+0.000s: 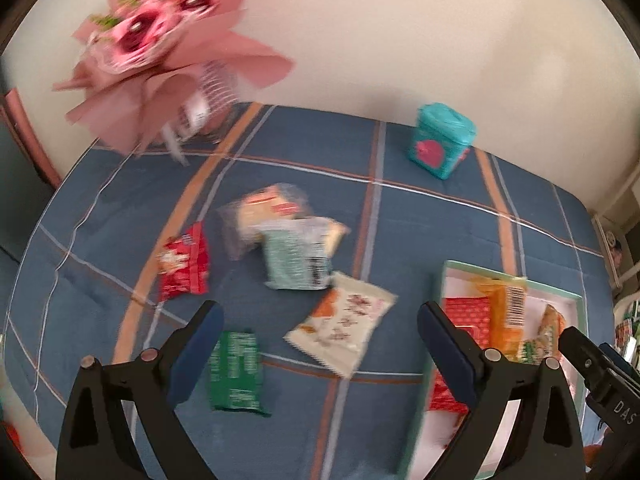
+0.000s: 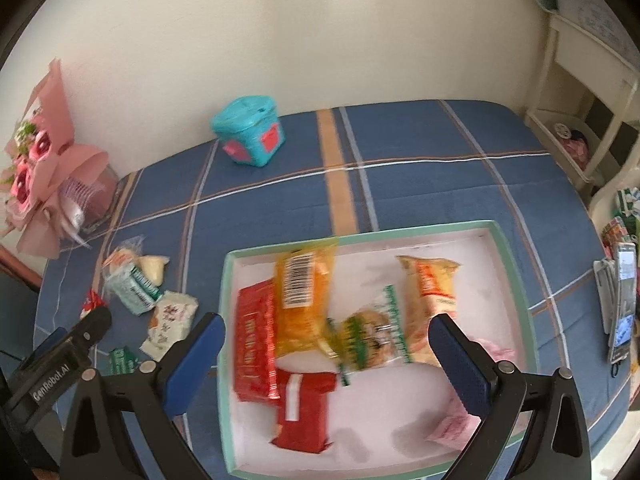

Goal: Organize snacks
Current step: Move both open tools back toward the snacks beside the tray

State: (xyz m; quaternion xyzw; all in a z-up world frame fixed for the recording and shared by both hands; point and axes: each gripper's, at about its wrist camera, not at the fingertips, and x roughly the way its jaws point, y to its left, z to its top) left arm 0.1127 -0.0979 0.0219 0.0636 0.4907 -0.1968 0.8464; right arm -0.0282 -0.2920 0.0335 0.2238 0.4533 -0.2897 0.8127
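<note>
A mint-rimmed white tray (image 2: 512,264) lies on the blue plaid cloth and holds several snack packs: an orange pack (image 2: 304,300), two red packs (image 2: 256,352), a green-striped cookie pack (image 2: 372,340), a pale yellow pack (image 2: 432,292). My right gripper (image 2: 326,336) hovers open above them, nothing between its fingers. In the left wrist view, loose packs lie left of the tray (image 1: 440,296): a white one (image 1: 344,326), a dark green one (image 1: 236,368), a red one (image 1: 184,264), a mint one (image 1: 296,260), a clear one (image 1: 260,216). My left gripper (image 1: 320,320) hangs open over the white pack.
A teal box (image 1: 440,140) with pink labels stands near the wall. A pink paper bouquet (image 1: 160,40) sits at the back left corner. A phone (image 2: 622,300) and other packs lie at the table's right edge, beside a cream shelf (image 2: 580,120). A pink wrapper (image 2: 456,424) lies in the tray.
</note>
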